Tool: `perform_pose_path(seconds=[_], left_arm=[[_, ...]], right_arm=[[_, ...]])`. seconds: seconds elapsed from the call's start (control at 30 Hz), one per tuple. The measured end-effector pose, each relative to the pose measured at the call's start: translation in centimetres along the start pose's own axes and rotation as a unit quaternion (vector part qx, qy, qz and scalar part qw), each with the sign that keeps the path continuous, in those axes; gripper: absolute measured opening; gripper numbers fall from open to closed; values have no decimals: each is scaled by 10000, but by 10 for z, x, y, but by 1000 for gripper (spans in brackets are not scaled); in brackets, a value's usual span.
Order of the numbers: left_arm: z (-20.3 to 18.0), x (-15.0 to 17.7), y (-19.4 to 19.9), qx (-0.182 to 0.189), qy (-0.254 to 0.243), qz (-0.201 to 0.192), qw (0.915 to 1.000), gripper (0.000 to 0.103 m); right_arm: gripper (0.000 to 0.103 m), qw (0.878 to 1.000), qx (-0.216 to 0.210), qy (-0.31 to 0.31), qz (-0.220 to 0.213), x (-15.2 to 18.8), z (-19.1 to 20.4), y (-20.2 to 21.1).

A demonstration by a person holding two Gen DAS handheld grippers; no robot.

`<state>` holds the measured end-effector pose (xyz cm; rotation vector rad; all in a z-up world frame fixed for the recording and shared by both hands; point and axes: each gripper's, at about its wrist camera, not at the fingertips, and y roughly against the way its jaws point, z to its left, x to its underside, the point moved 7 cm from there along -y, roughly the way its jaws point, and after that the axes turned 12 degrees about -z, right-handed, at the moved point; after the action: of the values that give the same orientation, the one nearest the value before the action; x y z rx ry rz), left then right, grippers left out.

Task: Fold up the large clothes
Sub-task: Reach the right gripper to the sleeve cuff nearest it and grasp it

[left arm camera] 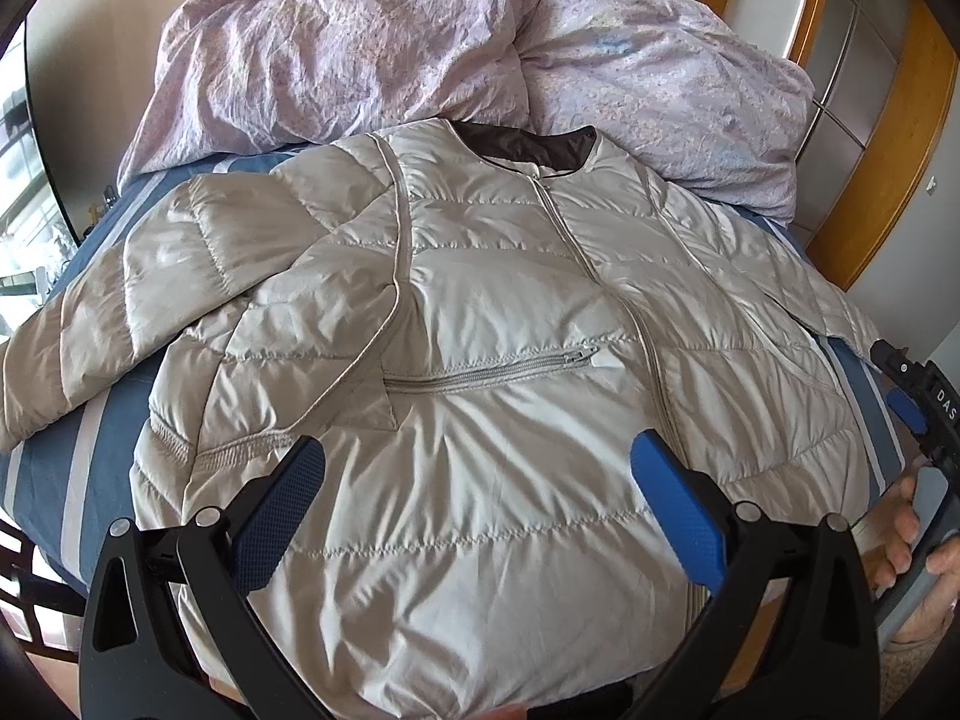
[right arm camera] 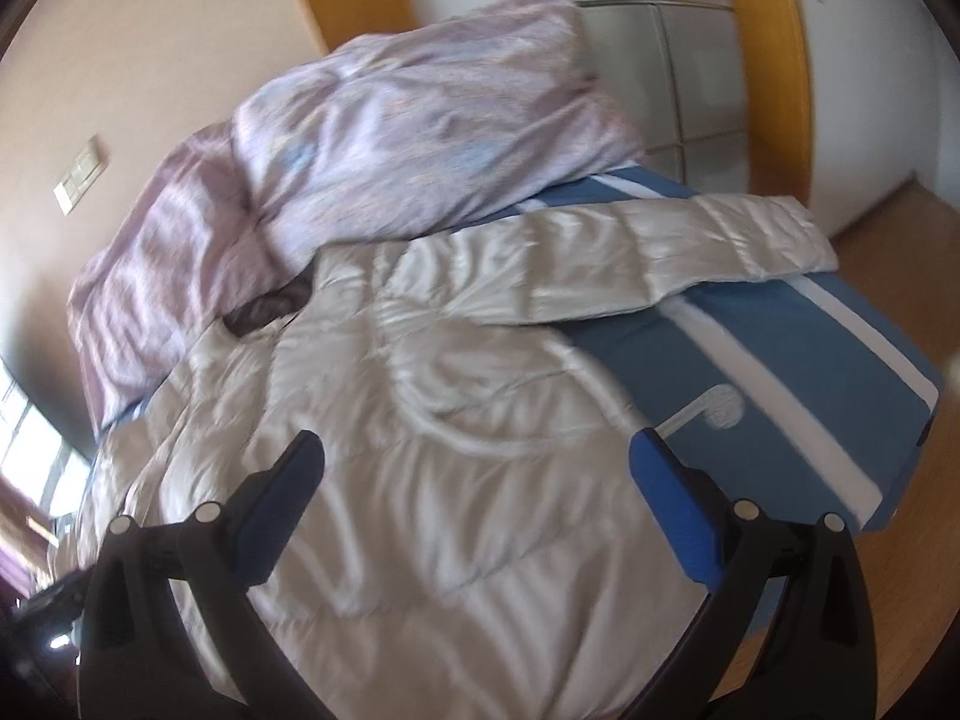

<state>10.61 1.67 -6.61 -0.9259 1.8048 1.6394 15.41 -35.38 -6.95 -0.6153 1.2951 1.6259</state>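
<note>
— Well, how are the tongs seen?
— Both the left gripper (left arm camera: 474, 492) and right gripper (right arm camera: 474, 492) are spread wide, nothing held, over the jacket (left arm camera: 480, 312) laid flat on the bed (left arm camera: 42, 480).
— How will it handle?
— Judged light, puffy and slippery. A sleeve (right arm camera: 690, 240) at two o'clock could be taken by the cuff.
— What is hidden?
— The hem is cut off, and the right view is blurred.

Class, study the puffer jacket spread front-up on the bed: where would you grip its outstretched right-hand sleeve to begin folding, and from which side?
Probably at the cuff end of the sleeve, coming in from the bed's outer edge with the right gripper. The sleeve lies flat and straight across the blue striped sheet, its end free and thin enough for open jaws to pinch.
</note>
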Motion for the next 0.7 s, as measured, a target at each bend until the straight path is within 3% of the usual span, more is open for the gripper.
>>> perform_pose_path(seconds=[0.2,0.3,0.47,0.53,0.63,0.7], left_arm=[[-4,-27,-25,394,53,53,9992,102],[-8,-40,-36,583,60,75,9983,102],[-20,-63,-53,565,-449,-12,9974,102],[-24,-71,-60,481,-706,-82,9963,102],[-28,-84,-71,524,-927,-207,9941,102],[-30,-92,-76,744,-851,-370,9929,102]], right_arm=[[101,9935,231,-1063,325,-29,-69,-47],[90,9846,378,-1646,449,-37,-104,-69],[68,9463,576,-3087,765,-43,-177,-113],[65,9341,698,-3422,738,-45,-198,-121],[58,9238,882,-3670,643,-49,-222,-132],[55,9166,948,-3838,603,-49,-235,-138]])
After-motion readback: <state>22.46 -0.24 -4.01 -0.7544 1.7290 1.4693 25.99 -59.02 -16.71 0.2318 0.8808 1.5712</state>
